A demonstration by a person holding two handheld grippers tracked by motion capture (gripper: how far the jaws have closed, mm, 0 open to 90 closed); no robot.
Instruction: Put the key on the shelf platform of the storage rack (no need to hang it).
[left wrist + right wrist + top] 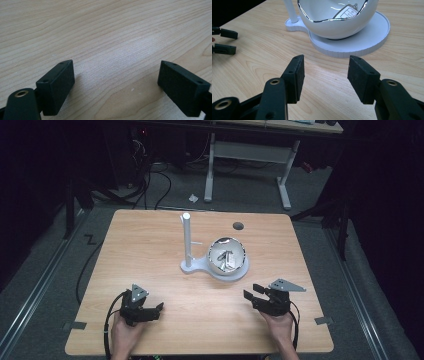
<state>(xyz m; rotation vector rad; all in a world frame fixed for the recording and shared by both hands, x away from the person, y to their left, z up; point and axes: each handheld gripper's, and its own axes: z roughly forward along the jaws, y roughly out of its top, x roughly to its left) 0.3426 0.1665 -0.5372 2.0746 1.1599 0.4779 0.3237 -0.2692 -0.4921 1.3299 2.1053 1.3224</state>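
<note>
Two hand-held grippers resting near bench [150,240] front edge: left [159,307] and right [251,290], both gaping, grasping nothing. One bowl [227,257] sitting mid-bench on one stand [192,265], keys [226,259] lying inside.

1. Bare wooden table [150,250] is left open from 6 to 10 o'clock.
2. Passage at 12 to 1 o'clock is blocked by the white post [186,240] and bowl [241,268].
</note>
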